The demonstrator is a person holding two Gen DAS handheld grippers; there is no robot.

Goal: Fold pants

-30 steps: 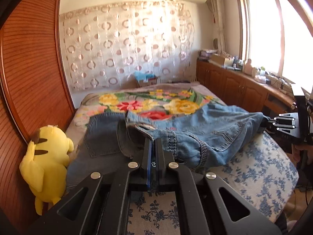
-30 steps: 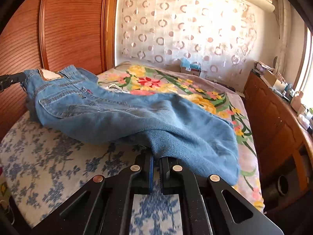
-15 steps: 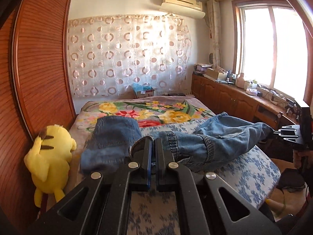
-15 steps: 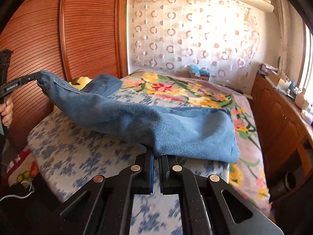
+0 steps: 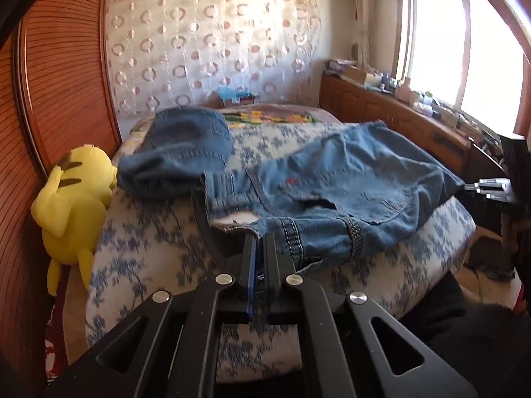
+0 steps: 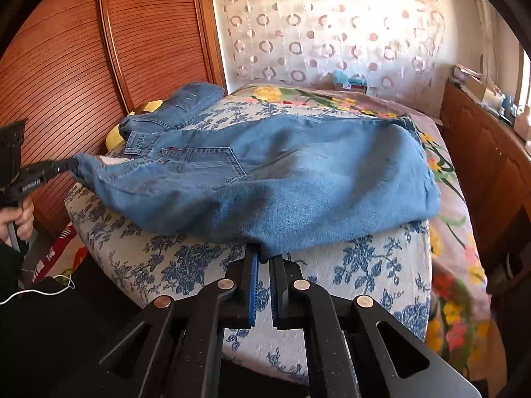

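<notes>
Presently my left fingers (image 5: pixel 259 243) pinch the waistband and my right fingers (image 6: pixel 265 258), loosening, the leg fold of the blue denim pants (image 6: pixel 282 179) at the bed's (image 6: pixel 348 265) near edge; early release risks slippage.

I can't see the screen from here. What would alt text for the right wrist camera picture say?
A black right gripper pinches the near edge of blue denim jeans spread across a bed with a blue floral cover. At far left, the left gripper, held in a hand, grips the jeans' waistband end. A wooden wardrobe and a circle-patterned curtain stand behind.
</notes>
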